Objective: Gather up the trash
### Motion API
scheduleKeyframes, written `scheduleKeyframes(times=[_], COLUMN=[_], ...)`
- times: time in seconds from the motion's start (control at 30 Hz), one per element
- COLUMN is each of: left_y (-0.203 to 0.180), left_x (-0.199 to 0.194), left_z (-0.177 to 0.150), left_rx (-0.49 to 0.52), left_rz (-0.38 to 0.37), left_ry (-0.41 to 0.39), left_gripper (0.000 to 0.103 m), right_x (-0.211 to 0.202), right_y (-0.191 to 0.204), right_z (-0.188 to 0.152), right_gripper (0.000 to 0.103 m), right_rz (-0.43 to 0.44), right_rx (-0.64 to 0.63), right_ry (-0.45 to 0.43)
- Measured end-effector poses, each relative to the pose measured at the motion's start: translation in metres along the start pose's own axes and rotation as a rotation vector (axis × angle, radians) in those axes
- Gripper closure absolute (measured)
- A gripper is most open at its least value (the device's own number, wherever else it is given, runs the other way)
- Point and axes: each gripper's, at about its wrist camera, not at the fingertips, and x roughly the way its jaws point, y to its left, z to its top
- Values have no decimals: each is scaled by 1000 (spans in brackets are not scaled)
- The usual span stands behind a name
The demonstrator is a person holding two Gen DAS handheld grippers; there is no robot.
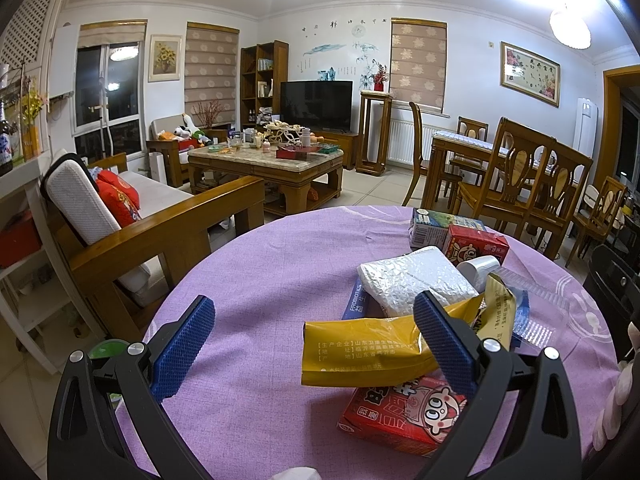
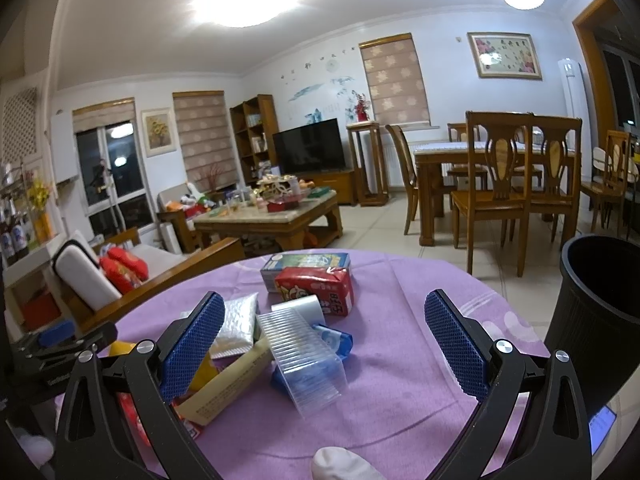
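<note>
Trash lies in a loose heap on the round table's purple cloth (image 1: 256, 272): a yellow foil pouch (image 1: 360, 352) with printed Chinese text, crumpled and folded, resting on a red drink carton (image 1: 400, 416) with a cartoon face. Behind these sit a silver bubble mailer (image 1: 412, 280), a blue probiotics box (image 1: 354, 300) partly under it, a second red carton (image 1: 476, 246) and a green-and-white carton (image 1: 432, 226).

The left gripper (image 1: 316, 340) is spread wide and grasps nothing; its right blue pad (image 1: 444, 344) overlaps the pouch's upper edge, though contact is unclear, while the other pad hangs over bare cloth.

The right gripper (image 2: 324, 348) is likewise wide open and empty, framing a ribbed clear plastic tray (image 2: 300, 360) lying tilted on a blue wrapper (image 2: 336, 340). A black bin (image 2: 600, 320) stands just beside the table at the right.
</note>
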Motion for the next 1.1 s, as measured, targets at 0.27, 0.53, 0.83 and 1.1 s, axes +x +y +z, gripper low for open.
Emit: scheduleKeyframes(times=[0.27, 0.53, 0.83, 1.1], left_y=[7, 9, -1, -7], left_x=[1, 25, 25, 49], left_z=[0, 33, 18, 8], left_rx=[-31, 84, 329, 413], left_rz=[-191, -350, -409, -454], left_ry=[96, 173, 219, 265], left_gripper=[5, 5, 5, 5], right_x=[13, 50, 116, 173], right_y=[6, 36, 143, 258], right_z=[-7, 16, 32, 37], right_gripper=[4, 4, 4, 4], right_rz=[161, 260, 540, 482], right_rx=[91, 41, -27, -206], right_ry=[153, 358, 582, 758])
